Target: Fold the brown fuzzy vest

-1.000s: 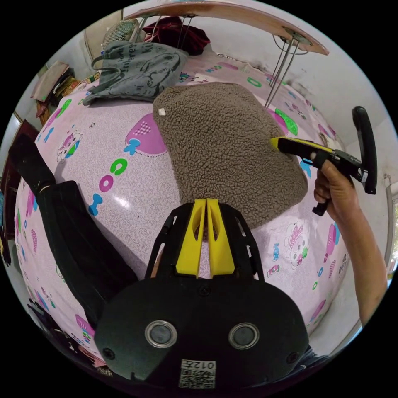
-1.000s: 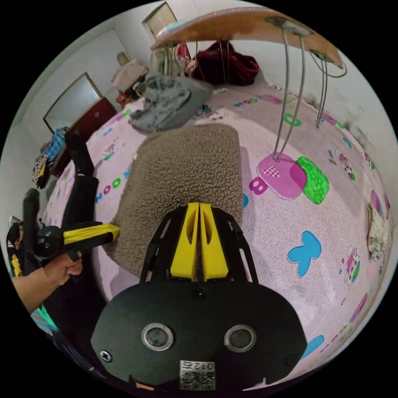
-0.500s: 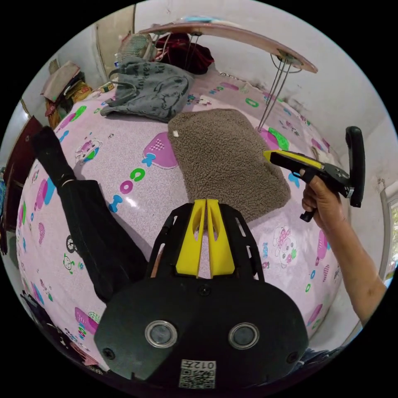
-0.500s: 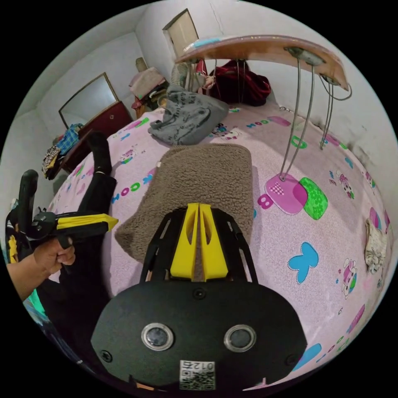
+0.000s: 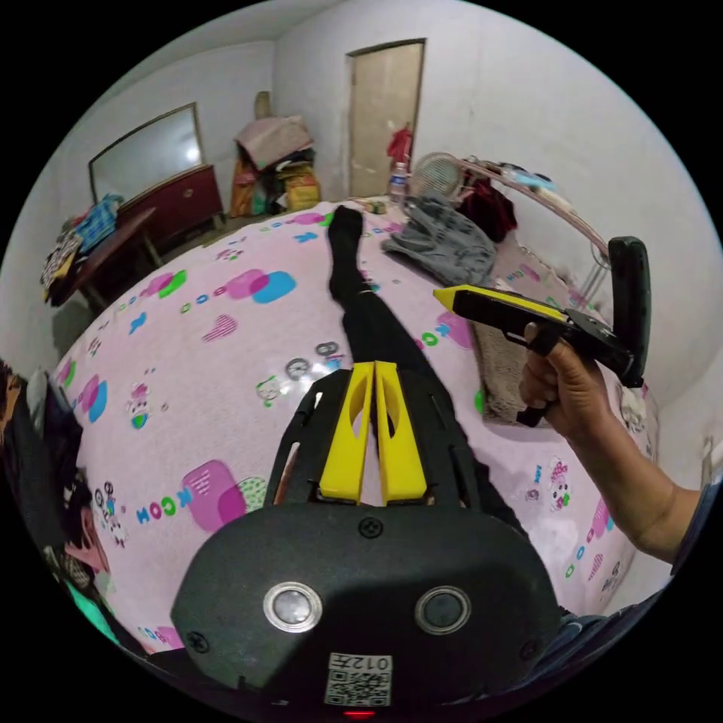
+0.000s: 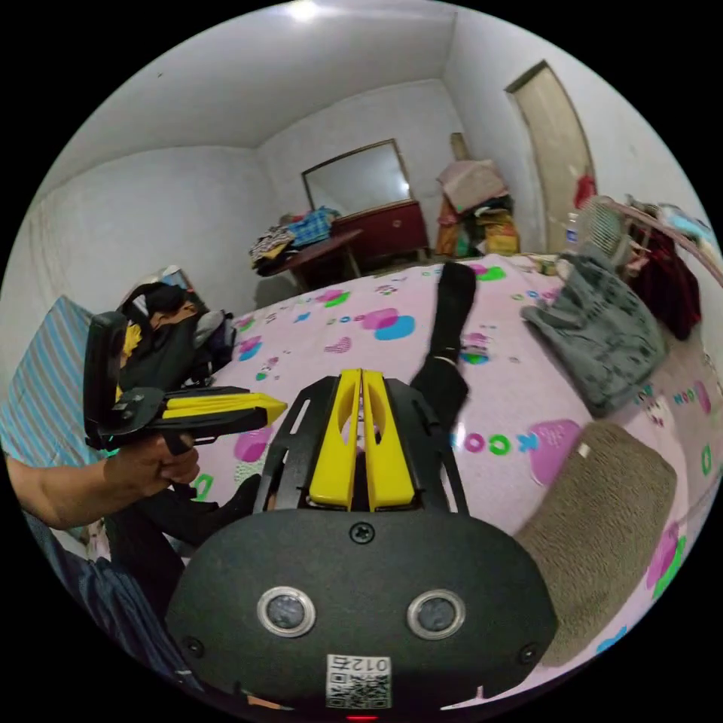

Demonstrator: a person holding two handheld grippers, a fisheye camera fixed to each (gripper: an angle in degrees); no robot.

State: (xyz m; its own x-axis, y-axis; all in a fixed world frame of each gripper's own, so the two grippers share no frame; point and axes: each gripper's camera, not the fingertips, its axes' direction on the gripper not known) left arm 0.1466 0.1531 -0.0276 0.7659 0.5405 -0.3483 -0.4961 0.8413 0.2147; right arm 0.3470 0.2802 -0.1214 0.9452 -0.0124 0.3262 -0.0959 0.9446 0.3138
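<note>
Two grippers up in the air, and neither is holding a thing. The left gripper [image 5: 374,367], centre of its own view, has its yellow jaws pressed together on nothing; it shows again at left in the right gripper view [image 6: 275,409], gripped in a hand [image 6: 147,467], tips also together. The right gripper [image 6: 360,375] is the same story, jaws closed and empty, and in the left gripper view it hangs at right [image 5: 444,297], held by the other hand [image 5: 561,384].

The vest [image 6: 602,512] sits in the lower right of the right gripper view, a neat brown rectangle lying flat on the pink bed [image 6: 392,316]. It looks folded already, so the task reads as done or nearly so. In the left gripper view just a strip of it [image 5: 493,369] peeks out at right, behind the right gripper.

Handling, by my read: thick fleece, soft and light, no stiffness, grippy rather than slippery, nothing to break. It should bulk up at folds, so pinch a corner or edge through all the layers.

Black trousers [image 5: 361,316] run up the middle of the bed, under both grippers, and a grey top [image 6: 602,339] lies beyond the vest.

Containers: none I can make out on the bed. A cluttered pile [image 5: 275,169] stands by the door at upper centre, contents too small to tell.
</note>
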